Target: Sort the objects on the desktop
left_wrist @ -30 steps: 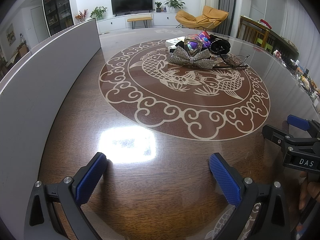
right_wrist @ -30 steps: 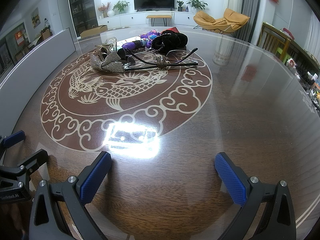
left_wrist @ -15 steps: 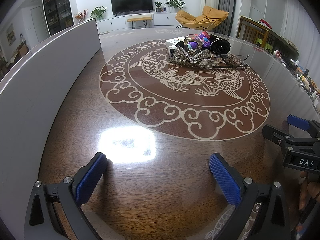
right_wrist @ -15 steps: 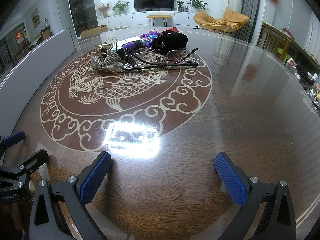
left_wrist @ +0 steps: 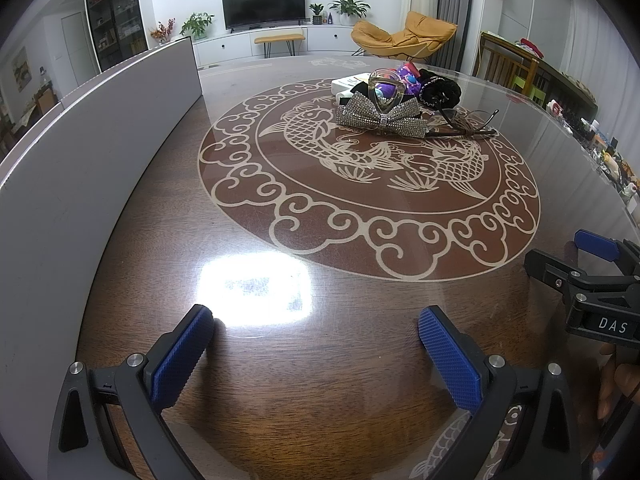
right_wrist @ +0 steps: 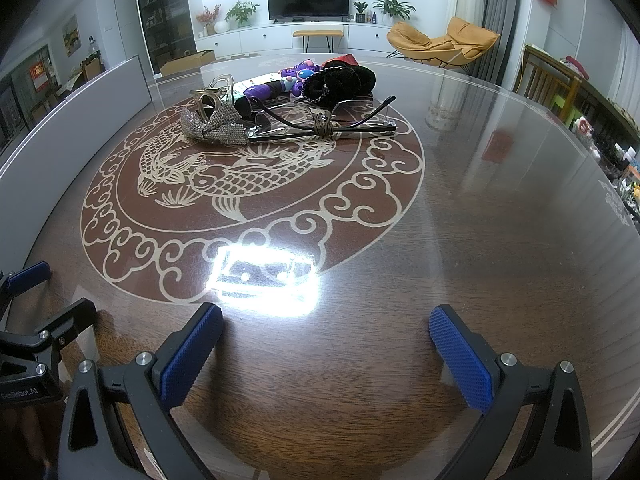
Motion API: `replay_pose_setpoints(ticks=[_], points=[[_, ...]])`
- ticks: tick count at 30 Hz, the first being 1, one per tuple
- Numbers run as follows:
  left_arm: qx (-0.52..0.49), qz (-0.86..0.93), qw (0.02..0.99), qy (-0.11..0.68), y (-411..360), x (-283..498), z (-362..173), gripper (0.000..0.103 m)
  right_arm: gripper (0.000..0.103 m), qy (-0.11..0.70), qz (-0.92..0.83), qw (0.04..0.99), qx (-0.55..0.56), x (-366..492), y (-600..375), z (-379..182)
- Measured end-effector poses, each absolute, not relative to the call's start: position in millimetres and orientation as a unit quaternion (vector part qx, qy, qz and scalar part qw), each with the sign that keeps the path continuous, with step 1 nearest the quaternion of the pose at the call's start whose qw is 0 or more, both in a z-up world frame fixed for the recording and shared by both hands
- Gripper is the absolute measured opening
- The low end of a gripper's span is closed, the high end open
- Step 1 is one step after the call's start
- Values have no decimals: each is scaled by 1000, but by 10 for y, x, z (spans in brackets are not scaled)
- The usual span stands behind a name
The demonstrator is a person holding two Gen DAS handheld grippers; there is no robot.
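A pile of small objects lies far across the table: a rhinestone bow (left_wrist: pixel 380 118) (right_wrist: pixel 214 126), a clear hair claw (left_wrist: pixel 386 88) (right_wrist: pixel 218 88), thin-framed glasses (left_wrist: pixel 466 122) (right_wrist: pixel 332 120), a black scrunchie (left_wrist: pixel 440 90) (right_wrist: pixel 340 80), a purple toy (right_wrist: pixel 296 76) and a white box (left_wrist: pixel 348 84). My left gripper (left_wrist: pixel 316 354) is open and empty near the table's front edge. My right gripper (right_wrist: pixel 326 354) is also open and empty, beside it on the right. Each gripper shows at the edge of the other's view.
A long grey-white wall of a box (left_wrist: pixel 92 132) (right_wrist: pixel 80 116) runs along the table's left side. The dark table (left_wrist: pixel 340 360) has a fish medallion under glossy glass, with a bright lamp glare. Chairs and a cluttered sideboard (left_wrist: pixel 560 92) stand at the right.
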State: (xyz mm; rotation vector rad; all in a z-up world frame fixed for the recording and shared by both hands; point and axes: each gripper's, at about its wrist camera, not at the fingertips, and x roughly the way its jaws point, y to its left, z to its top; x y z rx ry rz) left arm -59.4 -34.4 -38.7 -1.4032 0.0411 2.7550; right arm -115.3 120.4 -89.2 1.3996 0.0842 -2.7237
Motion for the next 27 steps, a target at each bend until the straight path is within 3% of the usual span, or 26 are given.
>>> replay_pose_setpoints(ticks=[27], points=[[-456, 889, 36, 18, -430, -789, -418, 103, 103, 27, -888, 39, 457, -1157, 1202, -892]])
